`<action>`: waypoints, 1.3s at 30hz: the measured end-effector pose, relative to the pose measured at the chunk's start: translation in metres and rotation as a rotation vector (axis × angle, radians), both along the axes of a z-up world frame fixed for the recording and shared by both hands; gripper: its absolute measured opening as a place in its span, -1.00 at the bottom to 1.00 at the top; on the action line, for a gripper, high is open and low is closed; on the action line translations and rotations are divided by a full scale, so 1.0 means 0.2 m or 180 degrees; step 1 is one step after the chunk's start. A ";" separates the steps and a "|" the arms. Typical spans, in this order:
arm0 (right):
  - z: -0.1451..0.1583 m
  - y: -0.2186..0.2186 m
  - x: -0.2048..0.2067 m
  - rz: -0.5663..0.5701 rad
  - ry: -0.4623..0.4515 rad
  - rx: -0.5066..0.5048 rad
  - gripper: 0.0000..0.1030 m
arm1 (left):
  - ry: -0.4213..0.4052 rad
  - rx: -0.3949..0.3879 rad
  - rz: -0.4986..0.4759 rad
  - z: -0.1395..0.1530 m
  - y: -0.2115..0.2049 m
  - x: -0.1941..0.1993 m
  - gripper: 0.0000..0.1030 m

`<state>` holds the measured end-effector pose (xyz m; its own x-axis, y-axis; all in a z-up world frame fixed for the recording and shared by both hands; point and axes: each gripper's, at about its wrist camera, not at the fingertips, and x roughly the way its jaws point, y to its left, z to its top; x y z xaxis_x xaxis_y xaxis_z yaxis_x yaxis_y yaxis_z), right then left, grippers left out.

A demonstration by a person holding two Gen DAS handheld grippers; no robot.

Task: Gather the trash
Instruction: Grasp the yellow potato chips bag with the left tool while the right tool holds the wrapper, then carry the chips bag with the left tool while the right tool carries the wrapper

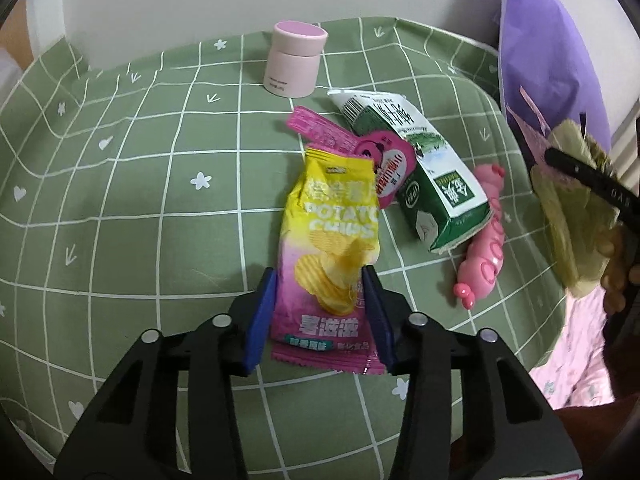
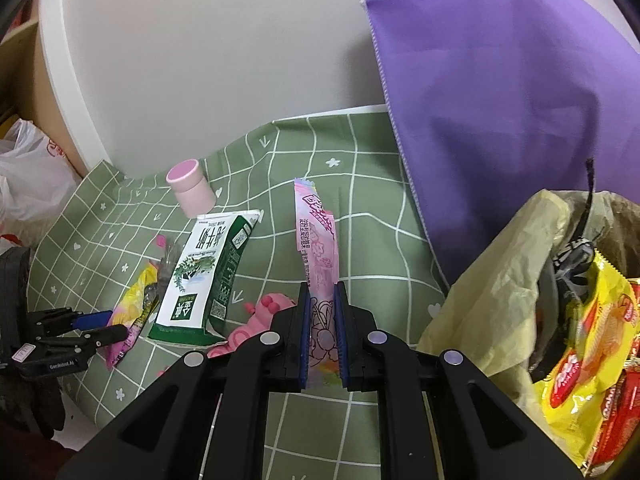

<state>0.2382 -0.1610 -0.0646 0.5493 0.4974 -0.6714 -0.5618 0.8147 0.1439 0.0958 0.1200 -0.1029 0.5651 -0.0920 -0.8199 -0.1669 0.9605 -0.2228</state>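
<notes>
My left gripper (image 1: pixel 319 278) is open, its fingers on either side of a yellow and pink potato chip bag (image 1: pixel 332 248) lying on the green checked cloth (image 1: pixel 132 208). A pink wrapper (image 1: pixel 348 140) and a green and white milk carton (image 1: pixel 420 168) lie just beyond it. My right gripper (image 2: pixel 321 292) is shut on a long pink wrapper (image 2: pixel 317 240) and holds it above the cloth beside a yellow trash bag (image 2: pixel 504 280) that holds snack packets. The left gripper (image 2: pixel 98 326) also shows in the right wrist view, at the chip bag (image 2: pixel 132 308).
A pink jar (image 1: pixel 294 60) stands at the back of the cloth. A pink toy (image 1: pixel 486 240) lies right of the carton. A purple pillow (image 2: pixel 500 100) leans against the white wall. A white plastic bag (image 2: pixel 28 176) sits at the far left.
</notes>
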 end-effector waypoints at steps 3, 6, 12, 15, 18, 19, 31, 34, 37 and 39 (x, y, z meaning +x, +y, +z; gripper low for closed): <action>0.01 0.00 -0.01 -0.0029 -0.0024 0.0011 -0.76 | -0.0013 -0.0059 0.0026 0.01 0.03 0.00 -0.33; 0.02 0.00 -0.01 -0.0053 -0.0033 0.0027 -0.76 | -0.0059 -0.0064 0.0017 0.03 0.05 0.00 -0.35; 0.05 0.01 -0.02 -0.0139 -0.0038 0.0088 -0.76 | -0.0216 0.0029 -0.0048 0.13 0.09 0.04 -0.37; 0.08 0.00 -0.03 -0.0199 -0.0093 0.0089 -0.76 | -0.0342 0.0072 -0.0095 0.20 0.12 0.09 -0.37; 0.13 -0.02 -0.05 -0.0269 -0.0181 0.0097 -0.76 | -0.0507 0.0106 -0.0183 0.31 0.14 0.17 -0.37; 0.16 -0.04 -0.06 -0.0309 -0.0222 0.0097 -0.76 | -0.0566 0.0118 -0.0221 0.35 0.14 0.21 -0.37; 0.50 -0.47 -0.17 -0.1138 -0.0804 0.0167 -0.76 | -0.1432 0.0034 -0.1326 0.90 -0.38 0.63 -0.37; 0.54 -0.61 -0.21 -0.1381 -0.0877 0.0143 -0.76 | -0.1507 0.0077 -0.1686 0.96 -0.62 0.68 -0.37; 0.56 -0.75 -0.25 -0.1602 -0.0899 0.0135 -0.76 | -0.1507 0.0060 -0.1978 0.97 -0.83 0.70 -0.37; 0.56 -0.82 -0.28 -0.1705 -0.0903 0.0122 -0.76 | -0.1495 0.0035 -0.2141 0.97 -0.95 0.71 -0.36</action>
